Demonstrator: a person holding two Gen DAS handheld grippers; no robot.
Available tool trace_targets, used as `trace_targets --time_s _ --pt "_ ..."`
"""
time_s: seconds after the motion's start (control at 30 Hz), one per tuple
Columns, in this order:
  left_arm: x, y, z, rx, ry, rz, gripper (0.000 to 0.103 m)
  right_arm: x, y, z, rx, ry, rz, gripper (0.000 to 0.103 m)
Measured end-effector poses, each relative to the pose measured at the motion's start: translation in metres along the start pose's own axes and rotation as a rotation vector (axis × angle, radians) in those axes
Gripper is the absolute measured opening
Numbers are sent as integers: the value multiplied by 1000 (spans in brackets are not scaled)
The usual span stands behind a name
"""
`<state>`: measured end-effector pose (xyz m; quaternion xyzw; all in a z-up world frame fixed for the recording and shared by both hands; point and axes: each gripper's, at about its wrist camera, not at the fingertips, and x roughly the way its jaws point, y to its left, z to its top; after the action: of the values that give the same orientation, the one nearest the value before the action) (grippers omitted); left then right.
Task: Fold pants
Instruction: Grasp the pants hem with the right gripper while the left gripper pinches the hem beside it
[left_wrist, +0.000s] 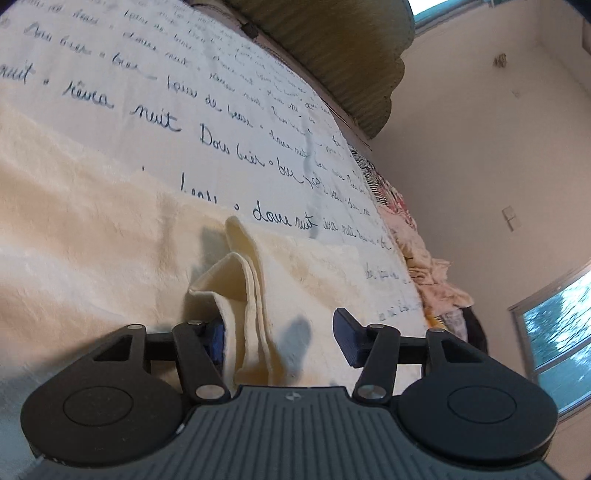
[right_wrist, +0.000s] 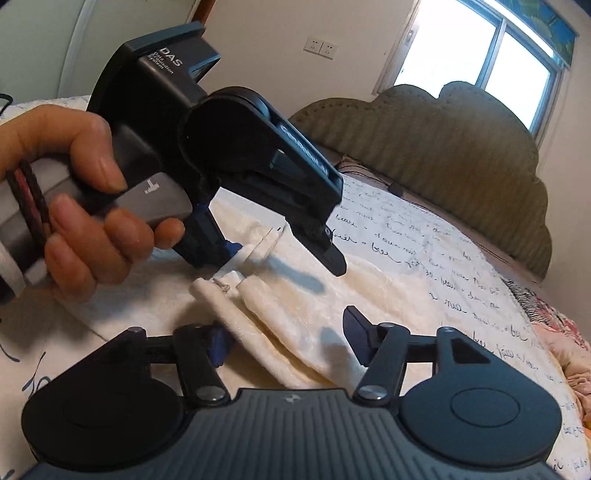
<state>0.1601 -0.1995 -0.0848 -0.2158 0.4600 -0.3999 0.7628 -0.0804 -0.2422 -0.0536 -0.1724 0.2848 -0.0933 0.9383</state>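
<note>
Cream fleece pants (left_wrist: 92, 236) lie spread on a bed sheet (left_wrist: 184, 74) printed with dark handwriting. A raised, layered hem of the pants (left_wrist: 247, 295) stands between the fingers of my left gripper (left_wrist: 280, 339). It leans on the left pad, and the right pad is well clear, so the gripper is open. In the right wrist view the same doubled edge (right_wrist: 280, 332) runs between the fingers of my right gripper (right_wrist: 288, 343), which is also open. A hand (right_wrist: 74, 221) holds the left gripper (right_wrist: 284, 256) just beyond, over the hem's end.
An olive padded headboard (right_wrist: 443, 155) closes the far end of the bed. A heap of patterned clothes (left_wrist: 424, 258) lies along the bed's right edge. Windows (right_wrist: 498, 55) and wall sockets (right_wrist: 319, 46) are behind.
</note>
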Motion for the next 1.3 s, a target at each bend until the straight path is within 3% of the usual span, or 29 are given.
trace_targets --time_s 0.03,0.07,0.1,0.17,0.3,0.4,0.5,0.8,1.3 --pt "0 -5 -2 48 -7 23 40 1 4 0 -20 2 -18 58" --pt "-1 -9 -4 90 -10 42 27 2 9 -1 -50 5 -34 47" --pt "-1 -11 -6 121 -15 59 21 5 18 -1 -92 13 -54 40" --pt "-2 -13 -10 153 -26 74 9 8 32 -3 -150 28 -75 36" --pt "-6 -12 -17 180 -48 89 7 11 52 -9 -248 32 -142 30" --pt "-19 -12 -19 205 -77 106 6 8 58 -10 -297 12 -140 18" --pt "-38 -14 -16 257 -116 134 6 -1 61 -4 -323 -37 -129 16" --pt "-95 -7 -6 402 -185 272 6 -7 78 28 -322 -157 -18 15" --pt "-130 36 -13 370 -200 396 8 8 94 56 -282 -174 189 15"
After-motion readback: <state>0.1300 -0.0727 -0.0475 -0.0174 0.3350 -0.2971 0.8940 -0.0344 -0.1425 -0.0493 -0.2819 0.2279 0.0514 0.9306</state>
